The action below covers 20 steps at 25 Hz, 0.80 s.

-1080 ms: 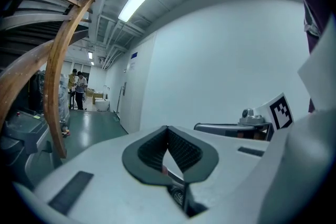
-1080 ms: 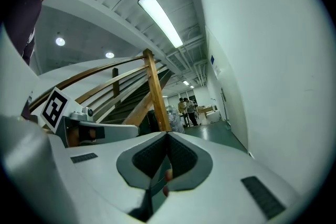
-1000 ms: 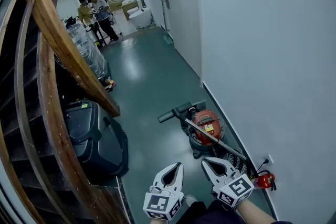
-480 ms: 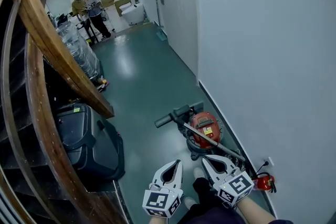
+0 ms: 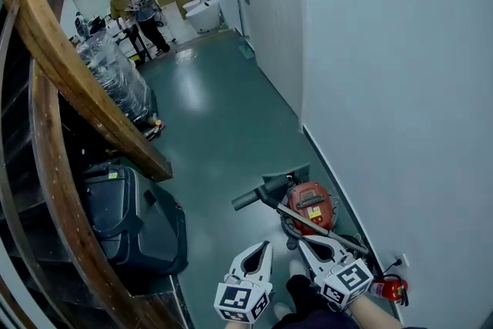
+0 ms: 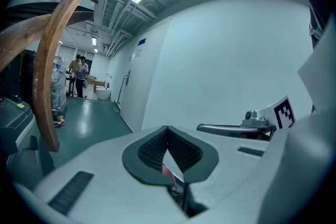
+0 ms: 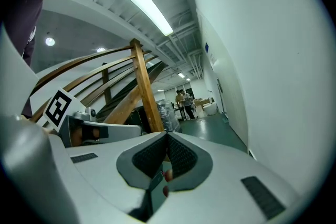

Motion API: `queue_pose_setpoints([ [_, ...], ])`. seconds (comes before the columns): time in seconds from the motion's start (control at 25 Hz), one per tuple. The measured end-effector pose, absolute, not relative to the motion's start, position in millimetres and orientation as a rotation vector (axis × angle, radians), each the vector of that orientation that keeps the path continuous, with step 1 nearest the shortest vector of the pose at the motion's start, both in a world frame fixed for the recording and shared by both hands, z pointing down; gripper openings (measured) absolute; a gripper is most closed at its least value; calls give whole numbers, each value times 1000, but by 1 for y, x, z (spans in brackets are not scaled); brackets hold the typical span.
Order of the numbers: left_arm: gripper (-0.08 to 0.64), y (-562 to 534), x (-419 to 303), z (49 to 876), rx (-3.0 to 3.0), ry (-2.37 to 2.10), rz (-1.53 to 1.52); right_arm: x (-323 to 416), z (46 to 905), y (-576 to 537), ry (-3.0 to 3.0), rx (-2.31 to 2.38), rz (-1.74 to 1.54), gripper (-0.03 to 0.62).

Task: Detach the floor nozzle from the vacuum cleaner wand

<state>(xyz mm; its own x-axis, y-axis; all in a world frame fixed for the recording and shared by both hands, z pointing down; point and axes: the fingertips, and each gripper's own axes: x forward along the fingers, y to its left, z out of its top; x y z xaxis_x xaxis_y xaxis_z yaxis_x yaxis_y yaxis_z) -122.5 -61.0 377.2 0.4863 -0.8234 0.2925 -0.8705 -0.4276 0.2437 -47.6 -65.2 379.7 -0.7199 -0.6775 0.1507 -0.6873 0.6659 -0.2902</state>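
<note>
The red canister vacuum lies on the green floor by the white wall. Its silver wand runs from the canister toward me, and a black tube sticks out to the left. A dark wedge-shaped nozzle shows just behind the canister. My left gripper hangs shut and empty left of the wand. My right gripper is also shut and empty, its tips over the wand's near part. Both pairs of jaws meet in the left gripper view and in the right gripper view.
A curved wooden stair rail fills the left. Under it stands a black machine, with a plastic-wrapped stack beyond. Two people stand far down the corridor. A small red object sits at the wall's foot.
Both shut grippers have moved forward and a little lower toward the vacuum. The vacuum now lies closer to them, and the right tips overlap the wand.
</note>
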Motion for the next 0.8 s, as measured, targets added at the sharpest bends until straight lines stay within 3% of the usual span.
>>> queue_pose_setpoints([
  [0.8, 5, -149, -139, 436, 2241, -1428, 245, -60, 440, -148, -2768, 1074, 622, 17],
])
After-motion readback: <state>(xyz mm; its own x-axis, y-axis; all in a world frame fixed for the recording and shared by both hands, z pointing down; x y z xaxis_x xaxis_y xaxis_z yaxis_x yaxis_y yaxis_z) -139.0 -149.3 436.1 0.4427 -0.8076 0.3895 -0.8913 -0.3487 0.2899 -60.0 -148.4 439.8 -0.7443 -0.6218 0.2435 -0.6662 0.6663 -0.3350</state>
